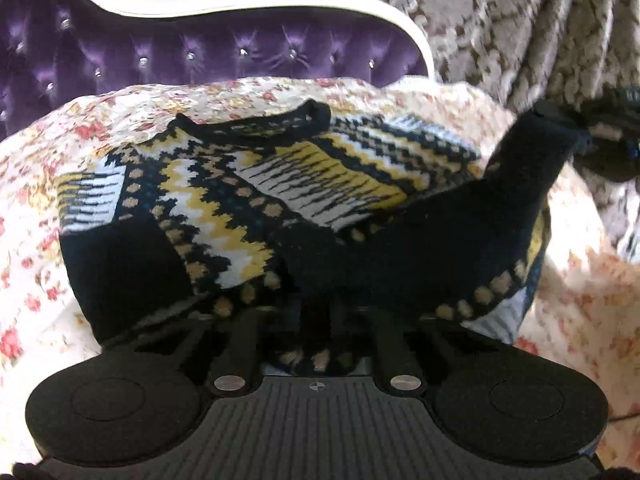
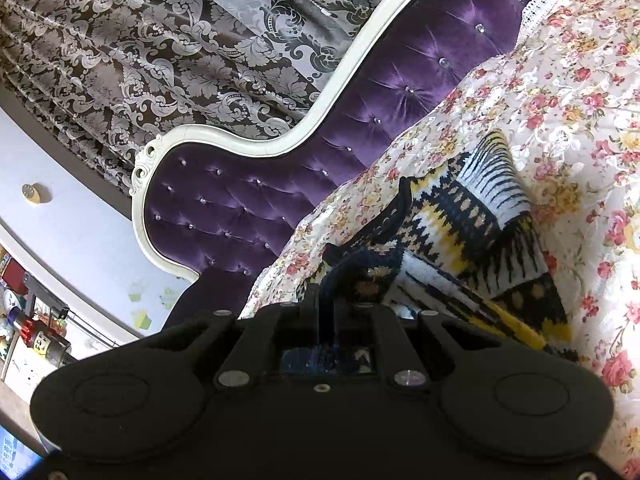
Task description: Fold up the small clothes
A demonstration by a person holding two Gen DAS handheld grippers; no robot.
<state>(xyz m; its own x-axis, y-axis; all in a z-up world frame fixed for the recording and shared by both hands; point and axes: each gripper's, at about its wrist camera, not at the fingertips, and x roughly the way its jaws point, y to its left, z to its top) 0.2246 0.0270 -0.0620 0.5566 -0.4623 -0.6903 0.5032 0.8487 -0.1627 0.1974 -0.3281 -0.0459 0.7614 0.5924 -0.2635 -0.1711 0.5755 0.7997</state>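
A small knitted sweater (image 1: 248,200), black with yellow, white and tan zigzag bands, lies on a floral bedspread (image 1: 36,200). My left gripper (image 1: 316,320) is shut on the sweater's near hem, its fingers buried under the fabric. My right gripper (image 1: 576,128) shows at the upper right of the left wrist view, pinching the raised black edge. In the right wrist view my right gripper (image 2: 352,304) is shut on a bunched corner of the sweater (image 2: 480,232), which stretches away over the bedspread (image 2: 580,100).
A purple tufted headboard (image 1: 160,52) with a white frame stands behind the bed; it also shows in the right wrist view (image 2: 320,160). Patterned grey-brown curtains (image 2: 140,48) hang behind it. Cluttered shelves (image 2: 28,320) stand at the far left.
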